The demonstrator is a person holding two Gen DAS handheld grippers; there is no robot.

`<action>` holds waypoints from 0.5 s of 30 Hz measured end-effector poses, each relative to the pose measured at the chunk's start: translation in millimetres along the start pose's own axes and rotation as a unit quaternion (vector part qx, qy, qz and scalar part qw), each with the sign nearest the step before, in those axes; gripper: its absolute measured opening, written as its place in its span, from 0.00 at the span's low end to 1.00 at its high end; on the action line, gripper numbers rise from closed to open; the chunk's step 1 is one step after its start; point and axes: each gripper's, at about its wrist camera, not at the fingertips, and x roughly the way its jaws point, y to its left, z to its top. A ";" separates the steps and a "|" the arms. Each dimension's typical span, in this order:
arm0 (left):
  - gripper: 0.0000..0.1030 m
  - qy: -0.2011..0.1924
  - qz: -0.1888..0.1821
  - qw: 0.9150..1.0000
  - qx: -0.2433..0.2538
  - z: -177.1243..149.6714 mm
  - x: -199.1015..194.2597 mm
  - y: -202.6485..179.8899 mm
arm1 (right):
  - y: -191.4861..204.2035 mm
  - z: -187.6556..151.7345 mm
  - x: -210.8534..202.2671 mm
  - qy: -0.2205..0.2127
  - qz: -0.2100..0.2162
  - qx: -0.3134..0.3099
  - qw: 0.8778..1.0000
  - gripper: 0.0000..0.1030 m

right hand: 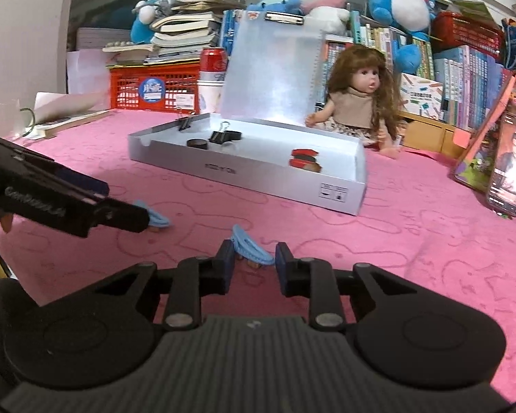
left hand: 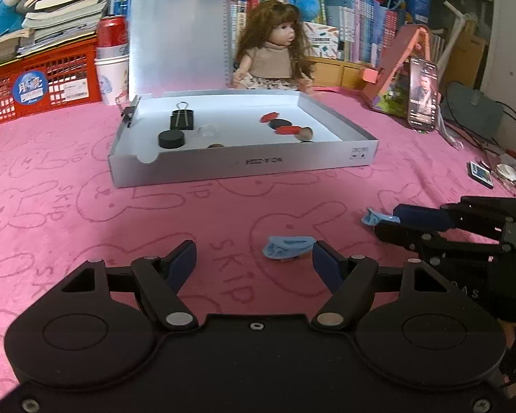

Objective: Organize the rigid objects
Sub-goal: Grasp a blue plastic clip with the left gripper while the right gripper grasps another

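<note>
Holding a binder clip, the white tray sits open.

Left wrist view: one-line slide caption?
Open left gripper nears a blue clip on the pink cloth, silver box beyond.

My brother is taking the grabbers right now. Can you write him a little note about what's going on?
Left gripper: open, empty, just behind a blue clip on the pink cloth.
Right gripper: open, empty, at the other blue clip.
Done: binder clips, black discs and red pieces lie in the open silver box.
Left: both blue clips need to go into the box.
</note>
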 end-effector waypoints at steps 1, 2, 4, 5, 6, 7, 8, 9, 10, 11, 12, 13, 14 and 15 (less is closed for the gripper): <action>0.70 0.001 -0.002 1.000 -0.001 -0.2 0.4 -1.4 | -1.1 -0.2 -0.3 0.000 -0.003 0.002 1.000 0.37; 0.70 0.001 -0.004 1.000 -0.005 -0.6 1.0 -2.8 | -2.4 -0.4 -0.7 0.001 -0.006 0.007 1.000 0.45; 0.70 -0.001 -0.003 1.000 -0.013 -1.1 2.2 -6.4 | -6.0 -0.8 -1.8 0.000 -0.004 0.027 1.000 0.49; 0.70 -0.005 0.001 1.000 -0.016 -1.2 3.1 -8.9 | -7.4 -1.0 -1.9 0.000 0.000 0.037 0.999 0.51; 0.70 -0.008 0.003 1.000 -0.019 -1.1 4.0 -10.8 | -8.3 -1.0 -1.6 -0.001 0.002 0.046 0.999 0.53; 0.70 -0.010 0.006 1.000 -0.023 -1.2 5.2 -12.9 | -9.1 -0.9 -1.0 -0.003 0.004 0.054 0.999 0.57; 0.70 -0.013 0.008 1.000 -0.025 -1.5 6.8 -15.1 | -9.5 -0.8 -0.2 -0.004 0.007 0.062 0.998 0.58; 0.67 -0.017 0.010 1.000 -0.022 -2.0 8.4 -18.3 | -9.7 -0.7 0.4 -0.005 0.009 0.066 0.998 0.58; 0.56 -0.020 0.015 1.000 -0.017 -2.6 9.5 -21.1 | -9.0 -0.3 1.7 -0.007 0.008 0.066 0.998 0.59; 0.50 -0.023 0.021 0.999 -0.008 -3.1 10.9 -24.3 | -8.3 0.1 3.0 -0.008 0.006 0.062 0.998 0.59; 0.41 -0.025 0.024 0.999 0.001 -3.6 12.0 -26.8 | -7.8 0.4 4.4 -0.008 0.008 0.057 0.998 0.59; 0.35 -0.027 0.028 0.999 0.010 -4.7 12.3 -29.1 | -7.3 1.2 7.2 -0.007 0.011 0.051 0.999 0.59; 0.33 -0.029 0.032 0.999 0.016 -5.6 12.6 -30.4 | -7.5 1.8 9.6 -0.004 0.014 0.048 0.999 0.59; 0.33 -0.030 0.032 0.999 0.021 -6.6 12.3 -31.6 | -8.2 2.1 12.0 0.000 0.018 0.047 0.999 0.59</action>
